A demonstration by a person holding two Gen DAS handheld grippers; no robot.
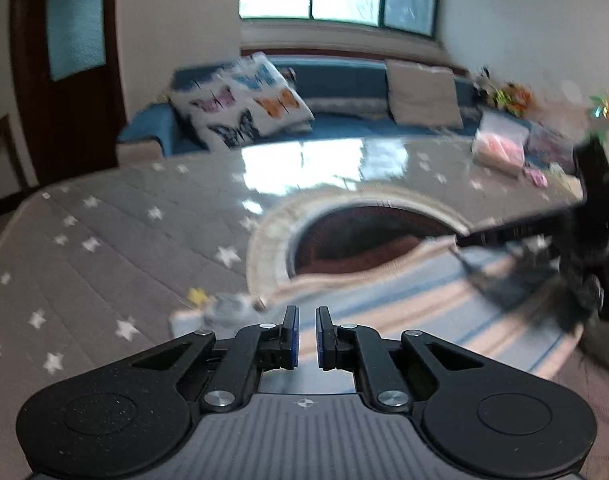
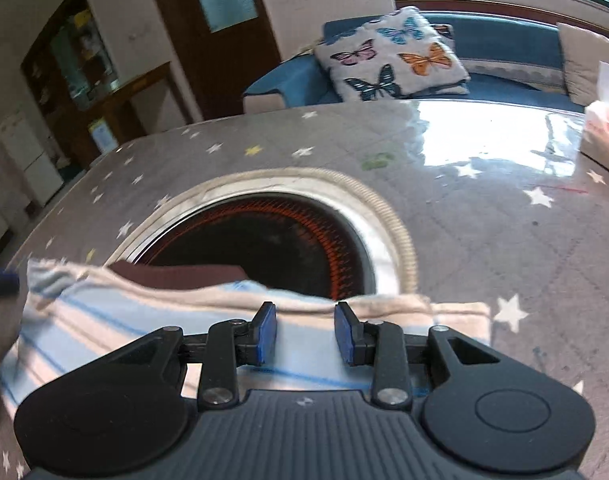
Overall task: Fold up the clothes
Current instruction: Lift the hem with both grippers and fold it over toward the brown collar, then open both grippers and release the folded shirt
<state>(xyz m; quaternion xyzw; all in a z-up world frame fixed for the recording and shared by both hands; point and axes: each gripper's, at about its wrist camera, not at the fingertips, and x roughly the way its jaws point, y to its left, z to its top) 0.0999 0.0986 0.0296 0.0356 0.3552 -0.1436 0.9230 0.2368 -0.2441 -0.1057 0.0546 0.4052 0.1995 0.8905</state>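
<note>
A: Where is the shirt [image 2: 208, 320] lying?

B: It is lying flat on the table [image 2: 504, 240], its far edge overlapping the near rim of the round heater [image 2: 272, 240] sunk in the tabletop. It is striped in pale blue and pink.

A: What is the right gripper [image 2: 304, 336] doing?

B: It is hovering over the shirt on the near side of the heater, its blue pads [image 2: 266, 334] standing apart with nothing pinched between them.

A: And the left gripper [image 1: 307, 338]?

B: Its fingers are sitting almost together, only a thin gap showing, with no cloth in it. It is pointing at the shirt's corner, left of the heater.

A: Anything else nearby?

B: A butterfly pillow [image 2: 396, 54] is resting on the blue sofa [image 2: 504, 44] beyond the heater.
</note>
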